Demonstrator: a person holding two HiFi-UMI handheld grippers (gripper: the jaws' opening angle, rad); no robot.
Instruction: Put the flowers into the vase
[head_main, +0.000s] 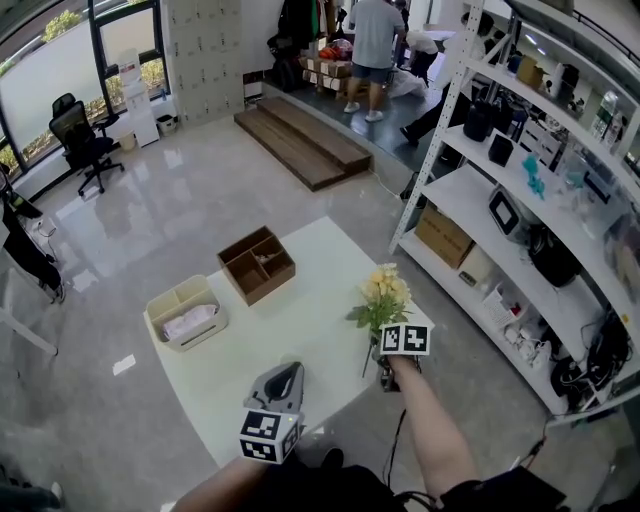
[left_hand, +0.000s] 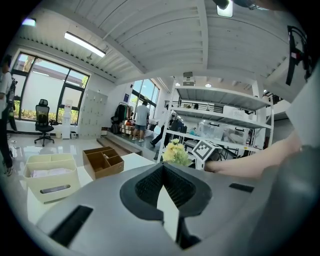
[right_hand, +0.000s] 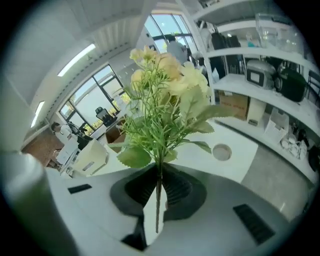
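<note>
- Glossy grey floor (head_main: 170, 200) filled most of the head view, with a white counter (head_main: 300, 330) in the middle, metal shelving (head_main: 520, 190) along the right and a wooden step platform (head_main: 300, 140) farther back.
- On that counter I saw a brown divided box (head_main: 257, 263) and a cream bin (head_main: 186, 311) to its left, near each other but apart.
- My right tool (head_main: 384, 375) was at the counter's right edge. It carried the yellow flowers (head_main: 385, 292), whose heads pointed away from me. My left tool (head_main: 290, 372) sat over the near edge, well apart from both boxes.
- From the left gripper view, the left tool (left_hand: 163, 172) had its ribbed pads (left_hand: 150, 182) pressed together at the tips, with nothing between them.
- Past it I could make out the flowers (left_hand: 175, 151) just beside the right tool's marker cube (left_hand: 206, 149). The brown divided box (left_hand: 103, 161) and the cream bin (left_hand: 49, 172) lay off to the left.
- From the right gripper view, the right tool (right_hand: 159, 175) was pinching the thin stem (right_hand: 158, 200). The flowers (right_hand: 162, 85) stood up from the pads, green leaves spreading just above them, and the stem's cut end poked out below the grip.
- Behind the bouquet, a round hole (right_hand: 221, 151) showed in the counter (right_hand: 235, 135).
</note>
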